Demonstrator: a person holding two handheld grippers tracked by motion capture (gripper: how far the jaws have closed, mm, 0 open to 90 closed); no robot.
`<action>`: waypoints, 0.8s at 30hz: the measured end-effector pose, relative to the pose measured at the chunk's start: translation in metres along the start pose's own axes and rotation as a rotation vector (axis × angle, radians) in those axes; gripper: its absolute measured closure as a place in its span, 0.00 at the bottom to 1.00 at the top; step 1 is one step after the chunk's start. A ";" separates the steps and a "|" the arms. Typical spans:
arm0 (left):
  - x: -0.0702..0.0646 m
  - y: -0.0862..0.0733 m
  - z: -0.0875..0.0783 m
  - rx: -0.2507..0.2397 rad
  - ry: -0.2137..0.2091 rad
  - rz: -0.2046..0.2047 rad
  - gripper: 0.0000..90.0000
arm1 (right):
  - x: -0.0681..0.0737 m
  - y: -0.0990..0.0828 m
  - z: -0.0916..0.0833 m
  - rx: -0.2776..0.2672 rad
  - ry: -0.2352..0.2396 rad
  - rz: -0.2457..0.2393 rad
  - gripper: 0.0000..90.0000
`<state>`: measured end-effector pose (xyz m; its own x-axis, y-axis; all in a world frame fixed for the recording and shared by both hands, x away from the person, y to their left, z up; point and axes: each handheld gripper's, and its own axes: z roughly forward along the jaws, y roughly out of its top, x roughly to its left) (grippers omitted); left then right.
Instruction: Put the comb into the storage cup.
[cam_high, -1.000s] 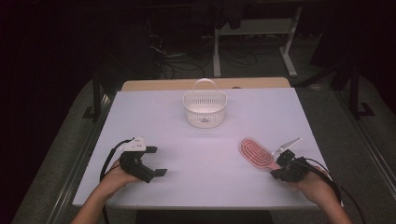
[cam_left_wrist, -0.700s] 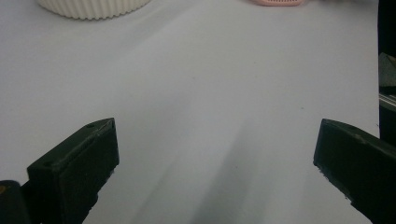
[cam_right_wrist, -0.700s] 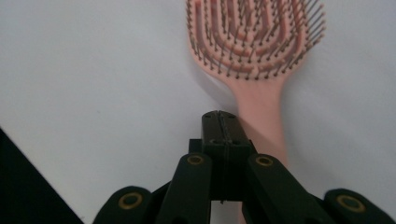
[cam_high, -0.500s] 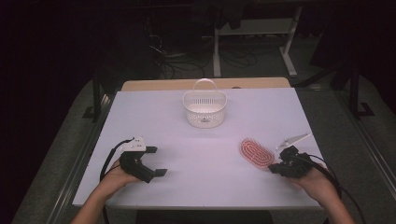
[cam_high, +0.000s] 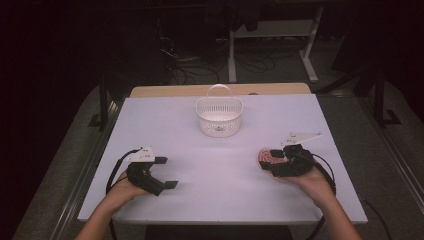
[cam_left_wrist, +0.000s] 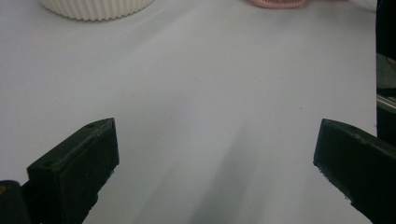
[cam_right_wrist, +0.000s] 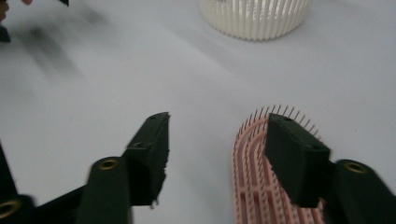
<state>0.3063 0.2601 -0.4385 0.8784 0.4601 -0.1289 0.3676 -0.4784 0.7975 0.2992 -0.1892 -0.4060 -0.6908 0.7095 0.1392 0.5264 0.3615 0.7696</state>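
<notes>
The right claw (cam_high: 280, 161) has just been opening: a second ago it was closed and a little further right of the pink hairbrush (cam_high: 270, 156), and now its jaws stand partly apart over the brush head. In the right gripper view one jaw hangs above the bristles of the hairbrush (cam_right_wrist: 261, 186) while the other hangs over bare table (cam_right_wrist: 93, 84), so the brush is not squarely between them and nothing is gripped yet. The brush itself lies flat on the white table (cam_high: 225, 175), bristles up, on the right side and well short of the white basket (cam_high: 219, 116) at the far middle. This looks like the lead-in to a pick-up, with the basket the likely destination. The left claw (cam_high: 167, 173) rests wide open and empty near the left front, as it was a second ago.
</notes>
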 end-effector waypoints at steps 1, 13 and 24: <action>0.000 0.000 0.000 0.000 0.000 0.000 0.00 | 0.000 0.000 0.000 0.000 0.000 0.000 0.35; 0.002 -0.002 -0.003 -0.003 0.005 -0.011 0.00 | 0.000 -0.008 0.005 -0.091 -0.025 -0.020 0.00; 0.002 -0.004 -0.004 -0.003 0.012 -0.014 0.00 | -0.001 -0.005 -0.002 -0.116 -0.001 -0.038 0.00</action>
<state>0.3049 0.2658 -0.4394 0.8696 0.4756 -0.1329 0.3787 -0.4696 0.7976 0.2961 -0.1925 -0.4085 -0.7082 0.6977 0.1081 0.4389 0.3152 0.8414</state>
